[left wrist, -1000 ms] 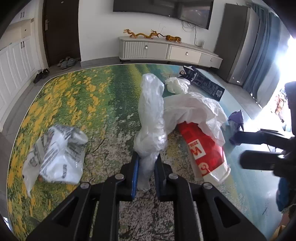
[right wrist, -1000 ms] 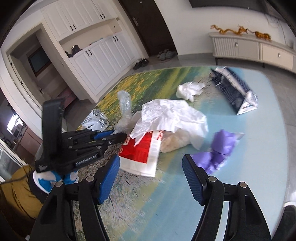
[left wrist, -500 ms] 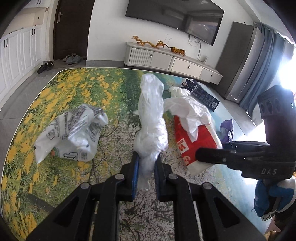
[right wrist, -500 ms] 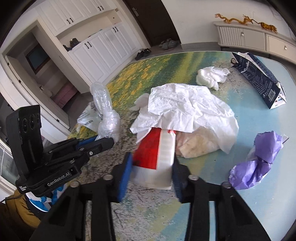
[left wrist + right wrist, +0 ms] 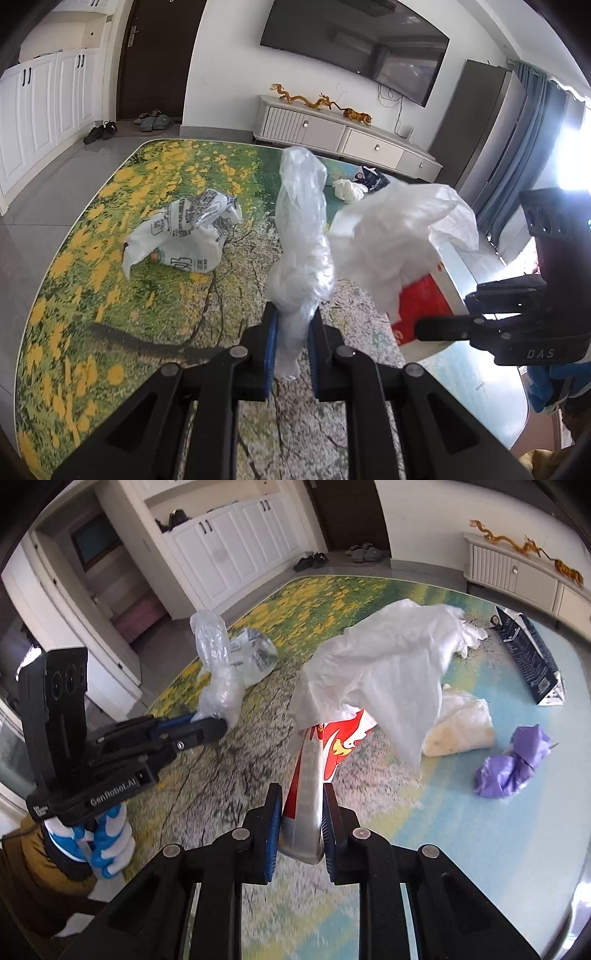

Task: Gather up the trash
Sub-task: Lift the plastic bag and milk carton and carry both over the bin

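Observation:
My left gripper is shut on the lower end of a crumpled clear plastic bag, which stands up above the table; the right wrist view has that bag at the left. The jaws of my right gripper are closing, and their blue pads press on the silver edge of a red snack bag. The snack bag is raised off the table, and a large white paper sheet hangs draped over its far end. In the left wrist view the red snack bag and the sheet are at the right.
On the flower-print table lie a white printed bag, a purple crumpled wrapper, a dark blue carton, a cream-coloured bag and a small white tissue. A cabinet stands beyond the table.
The right gripper came over the red snack bag, closed on it and lifted it with the white sheet. The left gripper has moved across the table, still holding the clear bag.

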